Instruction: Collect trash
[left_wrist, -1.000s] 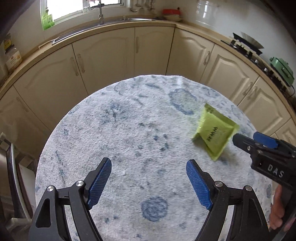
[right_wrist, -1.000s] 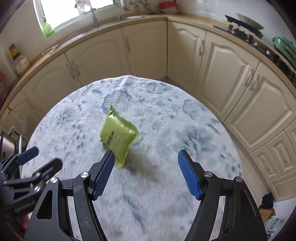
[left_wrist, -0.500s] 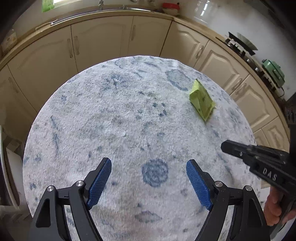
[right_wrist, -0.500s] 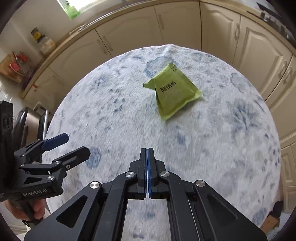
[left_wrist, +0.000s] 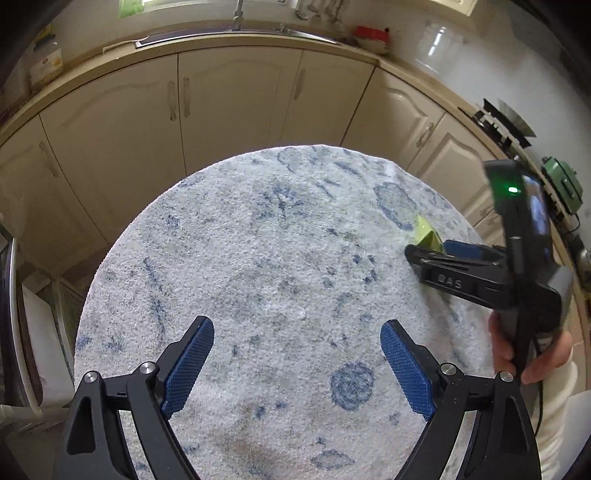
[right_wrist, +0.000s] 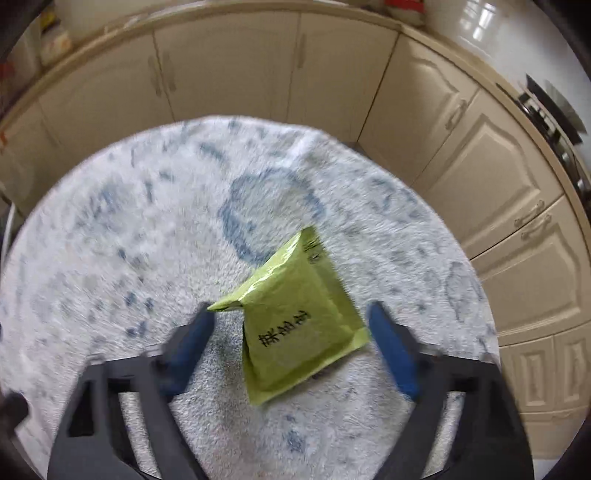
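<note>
Right gripper (right_wrist: 288, 332) wide open, fingers either side of green packet (right_wrist: 299, 314), no contact visible; view is motion-blurred. Packet lies on white/blue rug (right_wrist: 147, 229) near cabinets (right_wrist: 229, 70). Left gripper (left_wrist: 297, 350) also open, nothing btwn fingers, over rug, well apart from packet.

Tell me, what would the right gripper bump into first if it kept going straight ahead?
Most likely the green packet: it lies on the rug between the right gripper's open jaws, though blur hides the exact depth.
</note>
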